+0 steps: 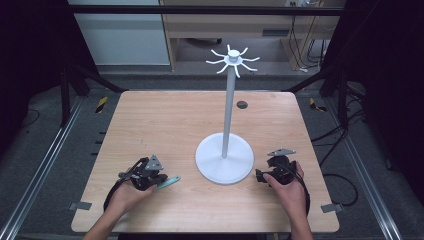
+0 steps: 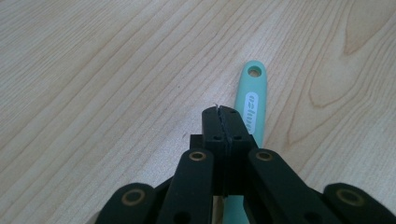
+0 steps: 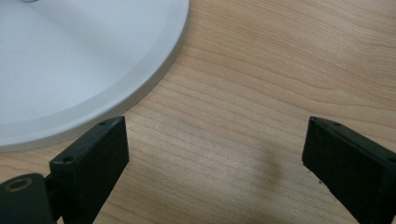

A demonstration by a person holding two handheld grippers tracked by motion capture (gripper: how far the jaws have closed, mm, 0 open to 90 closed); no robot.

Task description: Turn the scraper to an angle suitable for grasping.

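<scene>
A teal utensil handle (image 2: 252,98) with a hanging hole at its far end lies flat on the wooden table (image 1: 165,120). My left gripper (image 2: 223,112) is shut just above it, jaws pressed together with no gap, and the handle runs under them. In the high view the handle (image 1: 169,182) sticks out to the right of the left gripper (image 1: 161,179). A white stand (image 1: 228,110) with a round base and a crown of hooks rises at the table's middle. My right gripper (image 1: 257,175) is open beside the base (image 3: 70,60), with bare wood between its jaws (image 3: 217,140).
A small dark round hole (image 1: 242,104) sits in the table behind the stand. Metal rails (image 1: 45,165) run along both sides of the table. Cables (image 1: 340,180) trail on the floor at the right.
</scene>
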